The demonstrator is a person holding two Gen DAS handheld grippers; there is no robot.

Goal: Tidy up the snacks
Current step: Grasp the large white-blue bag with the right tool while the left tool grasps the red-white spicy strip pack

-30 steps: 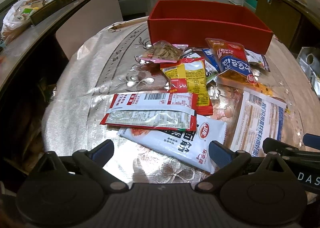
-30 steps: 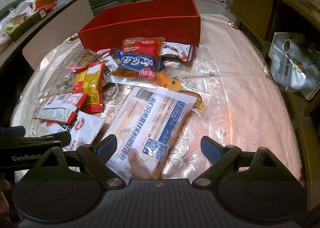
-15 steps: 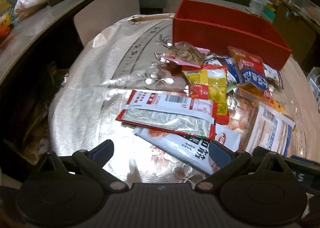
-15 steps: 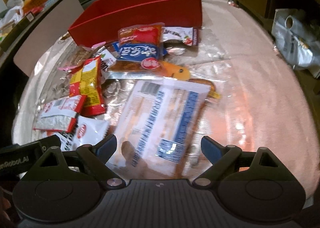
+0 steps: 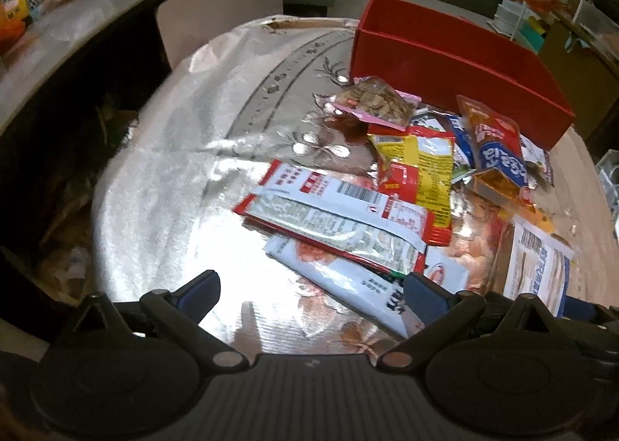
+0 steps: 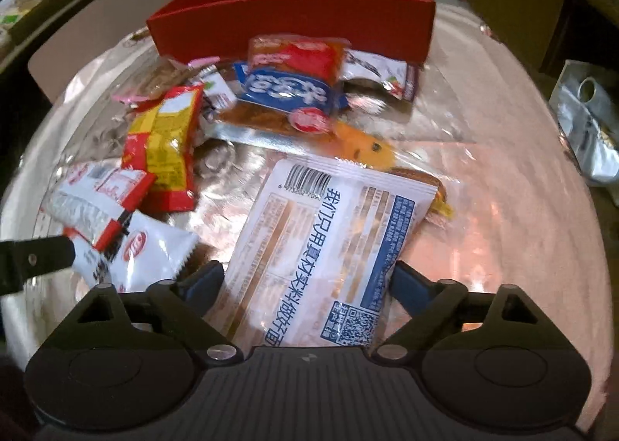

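Note:
A red box [image 6: 294, 21] stands at the far side of the round table, also in the left wrist view [image 5: 456, 65]. Several snack packets lie in front of it. A large white and blue packet [image 6: 329, 255] lies between the fingers of my open right gripper [image 6: 307, 280]. My left gripper [image 5: 309, 292] is open and empty over the table's near left, with a white packet [image 5: 348, 282] and a red and white packet [image 5: 336, 216] just ahead. A yellow and red packet [image 6: 166, 147] and a blue and red packet [image 6: 294, 89] lie further back.
The table wears a shiny floral cloth [image 5: 185, 154]. A dark counter [image 5: 77, 23] with bags curves along the left. A silver bag [image 6: 588, 123] sits off the table's right edge. The left gripper's finger [image 6: 35, 259] shows at the right view's left edge.
My right gripper has moved forward over the large white and blue packet, which now lies between its fingers. My left gripper has swung left, shifting the snacks and box rightward in its view.

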